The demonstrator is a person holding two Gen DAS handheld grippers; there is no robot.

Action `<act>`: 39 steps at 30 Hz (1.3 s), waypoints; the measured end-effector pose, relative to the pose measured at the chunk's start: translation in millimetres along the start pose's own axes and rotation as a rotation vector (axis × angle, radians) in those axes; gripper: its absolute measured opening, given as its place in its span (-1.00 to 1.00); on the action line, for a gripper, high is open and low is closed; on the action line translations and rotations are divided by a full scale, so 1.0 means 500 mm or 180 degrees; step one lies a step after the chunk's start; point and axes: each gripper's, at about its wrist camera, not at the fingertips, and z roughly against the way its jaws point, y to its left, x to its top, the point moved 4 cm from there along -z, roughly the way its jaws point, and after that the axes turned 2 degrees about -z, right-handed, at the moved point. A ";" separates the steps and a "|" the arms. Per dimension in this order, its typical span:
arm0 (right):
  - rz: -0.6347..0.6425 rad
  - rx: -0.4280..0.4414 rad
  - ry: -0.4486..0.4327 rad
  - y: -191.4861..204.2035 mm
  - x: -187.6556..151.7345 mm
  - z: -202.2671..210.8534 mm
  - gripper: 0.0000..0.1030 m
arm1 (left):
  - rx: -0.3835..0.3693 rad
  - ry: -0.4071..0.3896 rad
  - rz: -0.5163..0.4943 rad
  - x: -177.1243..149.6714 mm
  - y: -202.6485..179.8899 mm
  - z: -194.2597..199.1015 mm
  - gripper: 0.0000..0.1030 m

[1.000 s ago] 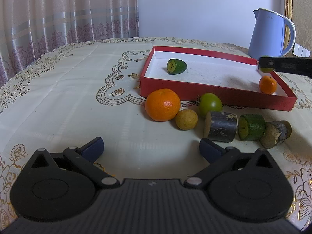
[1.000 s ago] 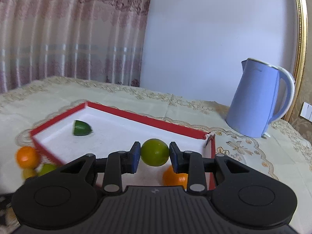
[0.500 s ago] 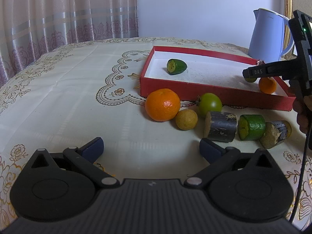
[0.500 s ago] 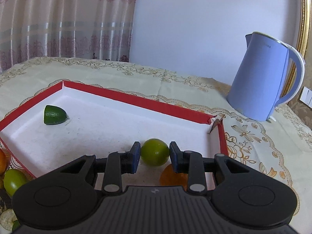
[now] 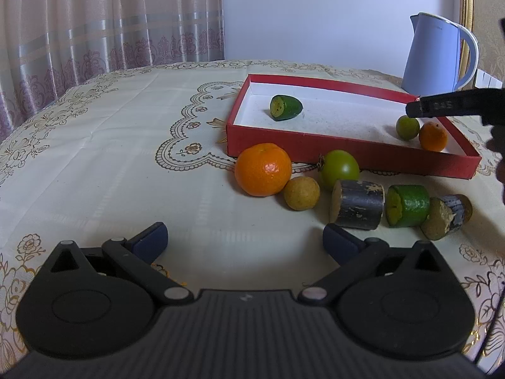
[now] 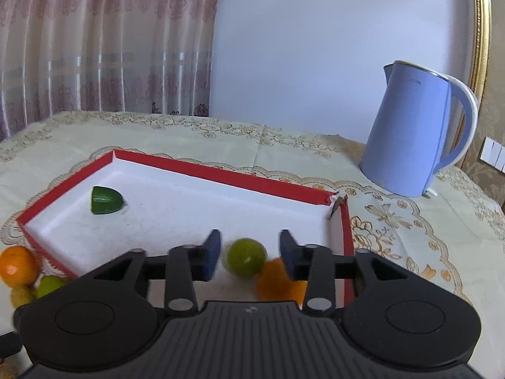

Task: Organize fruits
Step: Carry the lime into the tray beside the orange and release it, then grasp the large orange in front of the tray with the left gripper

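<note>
A small green lime (image 6: 247,257) lies on the white floor of the red tray (image 6: 221,172), against a small orange (image 6: 274,281). My right gripper (image 6: 249,254) straddles the lime; its jaws are opening and the pads stand clear of it. In the left wrist view the lime (image 5: 407,127) and small orange (image 5: 433,135) sit in the tray's right corner under the right gripper's finger (image 5: 454,105). A cut green fruit (image 5: 285,107) lies at the tray's left. In front of the tray rest a big orange (image 5: 263,169), a yellow fruit (image 5: 301,192) and a green fruit (image 5: 339,167). My left gripper (image 5: 244,240) hangs open, holding nothing.
Two dark-skinned cut chunks (image 5: 358,203) (image 5: 446,214) and a green cut chunk (image 5: 408,205) lie on the tablecloth right of the loose fruits. A blue kettle (image 6: 413,132) stands behind the tray's right corner. Curtains and a wall close off the far side.
The right gripper carried the lime down into the tray's right corner beside the small orange, then parted its fingers from it. The left gripper stayed still.
</note>
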 end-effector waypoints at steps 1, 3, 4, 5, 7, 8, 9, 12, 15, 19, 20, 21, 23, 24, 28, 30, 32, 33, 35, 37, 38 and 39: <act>-0.0001 -0.0008 -0.0017 -0.001 -0.004 0.010 0.07 | 0.0000 0.0000 -0.0001 0.000 0.000 0.000 1.00; 0.0037 -0.0041 -0.0065 -0.003 -0.013 0.031 0.08 | 0.0000 0.0000 -0.0001 0.000 0.000 0.000 1.00; 0.0059 -0.0051 -0.0076 -0.005 -0.018 0.042 0.08 | 0.0000 0.0000 -0.0001 0.000 0.000 0.000 1.00; 0.0074 -0.0045 -0.0072 -0.007 -0.023 0.052 0.08 | 0.0000 0.0000 -0.0001 0.000 0.000 0.000 1.00; 0.0071 -0.0009 -0.0048 -0.012 -0.034 0.070 0.08 | 0.0000 0.0000 0.0000 0.000 0.000 0.000 1.00; 0.0059 0.0004 -0.0039 -0.016 -0.040 0.078 0.09 | 0.0001 -0.0001 -0.0001 0.000 0.000 0.000 1.00; 0.0037 0.0002 -0.0030 -0.022 -0.047 0.087 0.08 | 0.0003 -0.0003 -0.0002 0.000 0.000 0.000 1.00; -0.0035 -0.0004 0.0010 -0.036 -0.072 0.107 0.09 | -0.0001 -0.0001 0.0000 0.000 0.000 0.000 1.00; -0.0097 -0.0032 0.0067 -0.051 -0.095 0.122 0.09 | -0.0001 -0.0001 -0.0001 0.000 0.000 0.000 1.00; -0.0200 -0.0069 0.0171 -0.071 -0.126 0.131 0.09 | -0.0001 -0.0001 -0.0001 0.000 0.000 0.000 1.00; -0.0242 -0.0078 0.0214 -0.076 -0.134 0.130 0.09 | -0.0001 -0.0001 -0.0001 0.000 0.000 0.000 1.00; -0.0290 -0.0078 0.0264 -0.080 -0.142 0.128 0.09 | -0.0001 -0.0001 -0.0001 0.000 0.000 0.000 1.00; -0.0368 -0.0065 0.0377 -0.088 -0.158 0.119 0.12 | 0.0001 -0.0001 -0.0002 0.000 0.000 0.000 1.00; -0.0416 -0.0063 0.0374 -0.093 -0.165 0.118 0.17 | 0.0001 -0.0002 -0.0002 0.000 0.001 0.000 1.00; -0.0493 -0.0116 0.0364 -0.099 -0.169 0.119 0.28 | 0.0000 -0.0002 -0.0002 0.000 0.000 0.001 1.00; -0.0519 -0.0121 0.0358 -0.099 -0.170 0.121 0.28 | -0.0002 -0.0002 0.0000 0.000 0.000 0.001 1.00; -0.0577 -0.0110 0.0353 -0.104 -0.172 0.123 0.29 | 0.0002 -0.0003 -0.0006 0.000 0.000 0.001 1.00; -0.0584 -0.0109 0.0353 -0.104 -0.172 0.124 0.29 | 0.0004 -0.0005 -0.0008 0.000 0.000 0.001 1.00; -0.0549 -0.0129 0.0362 -0.101 -0.173 0.127 0.34 | 0.0040 -0.0017 -0.0028 0.000 0.000 0.002 1.00; -0.0531 -0.0090 0.0377 -0.099 -0.174 0.125 0.45 | 0.0048 -0.0028 -0.0066 0.002 -0.002 0.004 1.00; -0.0524 -0.0084 0.0381 -0.097 -0.174 0.124 0.46 | 0.0040 -0.0021 -0.0070 0.003 -0.001 0.004 1.00; -0.0506 -0.0095 0.0385 -0.096 -0.174 0.124 0.46 | 0.0033 -0.0014 -0.0054 0.004 0.002 0.004 1.00</act>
